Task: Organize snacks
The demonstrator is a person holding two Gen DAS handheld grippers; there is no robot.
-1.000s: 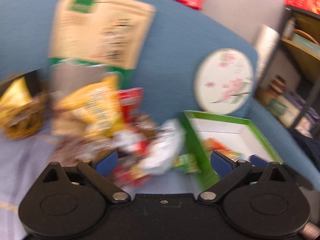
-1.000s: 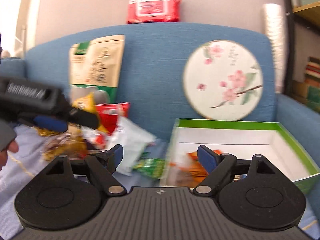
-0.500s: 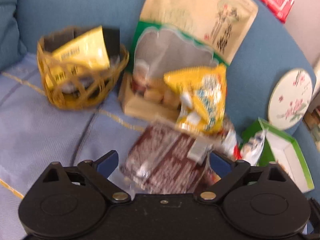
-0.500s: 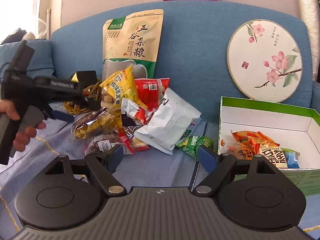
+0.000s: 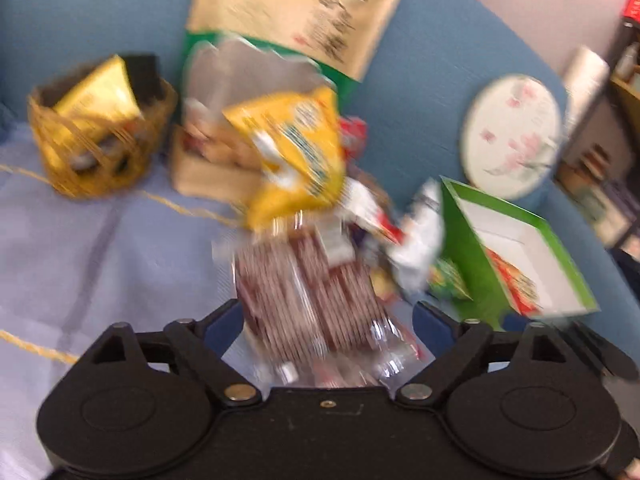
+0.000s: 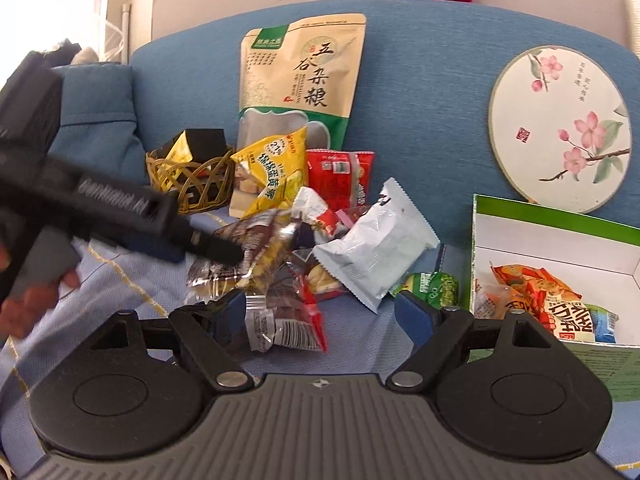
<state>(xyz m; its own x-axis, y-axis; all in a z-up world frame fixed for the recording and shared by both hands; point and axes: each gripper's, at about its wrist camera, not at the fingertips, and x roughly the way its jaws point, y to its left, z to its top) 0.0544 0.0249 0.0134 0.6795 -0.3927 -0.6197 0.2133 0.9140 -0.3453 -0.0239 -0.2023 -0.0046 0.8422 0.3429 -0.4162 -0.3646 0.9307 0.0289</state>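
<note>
Clear-wrapped brown snack packet (image 5: 308,280) sits between my left jaws, spread for grabbing; right jaws hover apart too.

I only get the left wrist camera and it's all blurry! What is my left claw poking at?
Observer: On the right wrist camera, the left claw tip is at a clear packet of dark and yellow pieces in the pile.
Child: What's inside the green box?
Observer: The green box holds orange snack packets and a blue one.
Child: Is my other claw holding anything?
Observer: No. The right claw is open and holds nothing; a barcoded packet lies in front of it.
</note>
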